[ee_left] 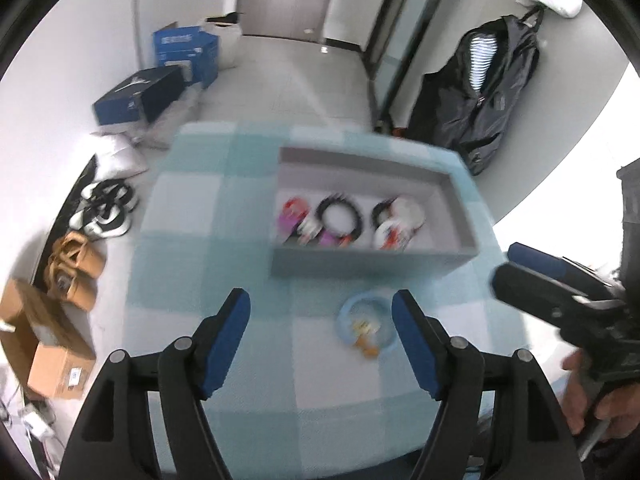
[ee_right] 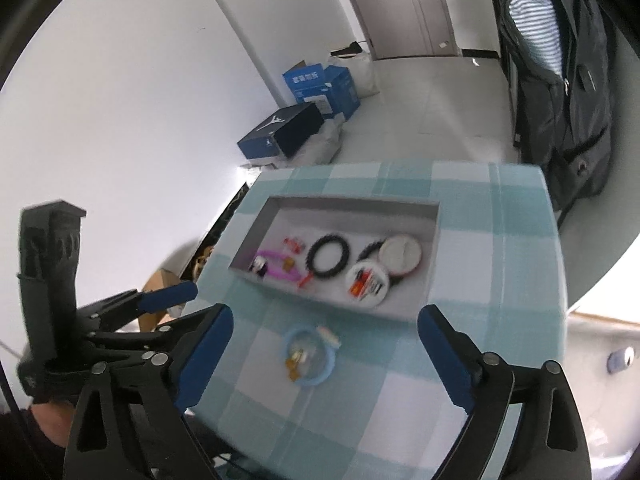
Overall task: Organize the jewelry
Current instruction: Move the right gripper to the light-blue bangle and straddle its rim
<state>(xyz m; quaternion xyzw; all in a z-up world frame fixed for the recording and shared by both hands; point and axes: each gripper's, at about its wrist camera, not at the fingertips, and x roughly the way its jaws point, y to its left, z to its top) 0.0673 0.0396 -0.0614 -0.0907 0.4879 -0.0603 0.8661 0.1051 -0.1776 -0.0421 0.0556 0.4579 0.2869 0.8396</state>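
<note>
A grey tray (ee_left: pixel 372 259) (ee_right: pixel 256 236) sits on a blue-checked tablecloth and holds several bracelets: a black beaded ring (ee_left: pixel 339 217) (ee_right: pixel 329 260), a pink one (ee_left: pixel 292 216) (ee_right: pixel 276 266) and white ones (ee_left: pixel 394 232) (ee_right: pixel 400 256). A light blue bracelet (ee_left: pixel 366 326) (ee_right: pixel 310 354) with small charms lies on the cloth in front of the tray. My left gripper (ee_left: pixel 322 344) is open above the cloth, with the blue bracelet just ahead between its fingers. My right gripper (ee_right: pixel 324 356) is open and empty, hovering over the same bracelet.
The tablecloth (ee_left: pixel 192 240) (ee_right: pixel 500 280) ends close behind the tray. Shoe boxes (ee_left: pixel 140 94) (ee_right: pixel 280 132), shoes (ee_left: pixel 104 208) and cardboard boxes (ee_left: pixel 44 344) lie on the floor to the left. A dark jacket (ee_left: pixel 476 96) (ee_right: pixel 568 92) hangs at the right.
</note>
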